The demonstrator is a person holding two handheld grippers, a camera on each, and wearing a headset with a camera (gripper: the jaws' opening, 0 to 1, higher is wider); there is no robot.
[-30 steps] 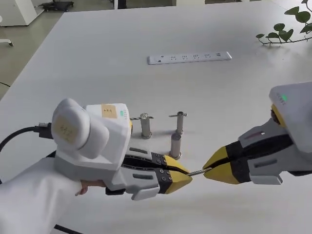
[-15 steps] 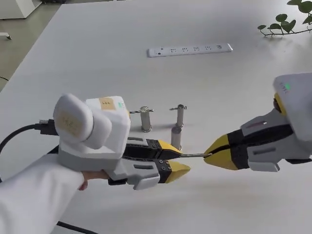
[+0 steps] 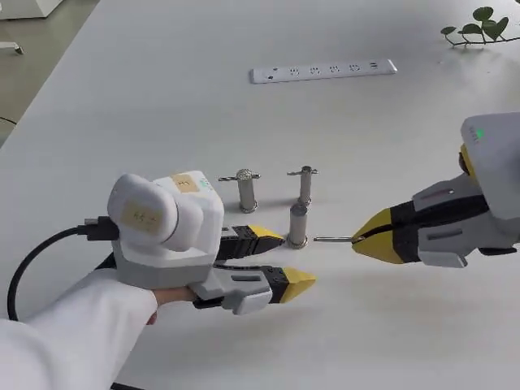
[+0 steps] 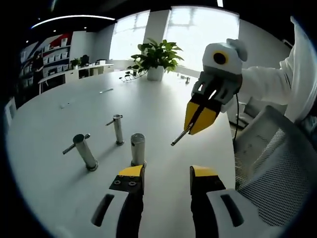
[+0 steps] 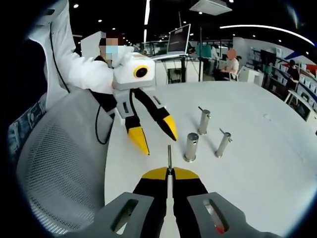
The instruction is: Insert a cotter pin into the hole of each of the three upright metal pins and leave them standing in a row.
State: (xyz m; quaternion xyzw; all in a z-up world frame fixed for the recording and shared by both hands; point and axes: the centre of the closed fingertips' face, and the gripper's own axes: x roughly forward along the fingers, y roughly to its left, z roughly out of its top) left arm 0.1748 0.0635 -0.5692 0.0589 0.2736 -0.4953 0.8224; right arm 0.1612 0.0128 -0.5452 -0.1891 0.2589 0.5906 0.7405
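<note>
Closest to me, my left claw (image 3: pixel 294 258) hangs low over the desk (image 3: pixel 162 97) with its jaws apart and nothing in them. The farther jaw tip sits just beside the foot of the bare pin (image 3: pixel 298 223); I cannot tell whether it touches.

My right claw (image 3: pixel 357 240) is pinched together on the cotter pin (image 3: pixel 331 239), gripping it by one end. The free end sticks out level with the desk and aims straight at the bare pin, stopping just short of it. The cotter's long axis runs along the claw's own line, and the bare pin stands upright across that line, so I judge the coming move to be a straight push toward my left. I cannot make out the hole in the pin, so height and rotation are still a guess. The right claw is the one doing the work; the left is well placed to steady the pin, and nothing lies between tip and pin.

Behind it stand the two fitted pins (image 3: pixel 246 189), each with a cotter across its head, with the bare one in front of the gap between them. Farther back lie a power strip (image 3: pixel 325 71) and a plant (image 3: pixel 479 24), both well clear.
</note>
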